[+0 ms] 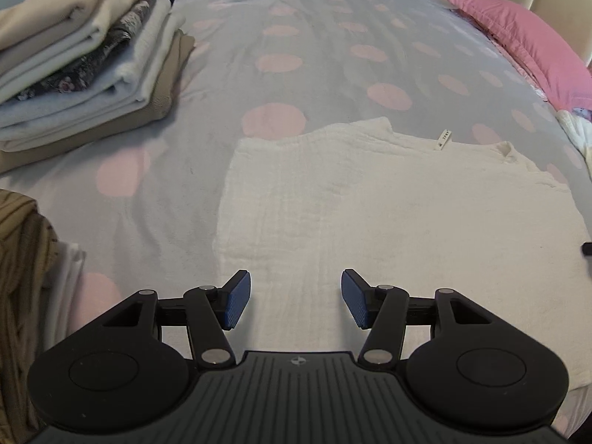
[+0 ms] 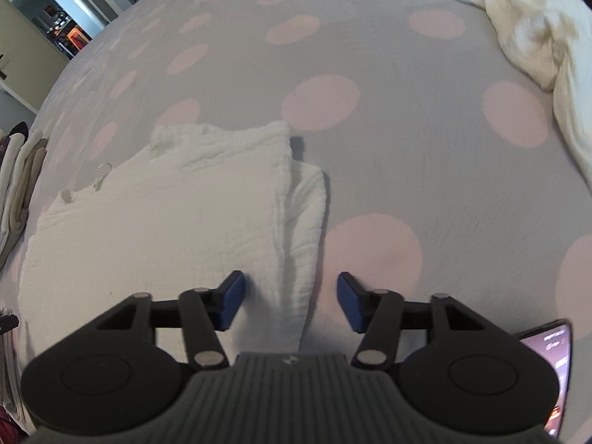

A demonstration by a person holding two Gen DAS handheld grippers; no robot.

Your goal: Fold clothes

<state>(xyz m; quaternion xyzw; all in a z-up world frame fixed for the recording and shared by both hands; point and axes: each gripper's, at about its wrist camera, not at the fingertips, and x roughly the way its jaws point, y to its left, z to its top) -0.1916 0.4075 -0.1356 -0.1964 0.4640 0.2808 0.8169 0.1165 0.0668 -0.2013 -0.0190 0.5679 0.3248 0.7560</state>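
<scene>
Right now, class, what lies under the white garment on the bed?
The white garment lies on the grey bedspread with pink dots. Anything beneath its folded layers is covered.

The left tool (image 1: 296,299) and the right tool (image 2: 291,302) both pointed forward, blue-padded fingers spread wide, gripping nothing.

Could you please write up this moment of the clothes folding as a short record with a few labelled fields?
Surface: bedspread, grey with pink dots
Garment in work: white top, lying flat, one side folded over in the right wrist view
Left tool: open, above the near part of the top, holding nothing
Right tool: open, straddling the top's folded edge, not closed on it
Finished pile: stack of folded clothes, far left
Waiting: crumpled cream garment, far right
Other: pink pillow; phone, screen lit
</scene>
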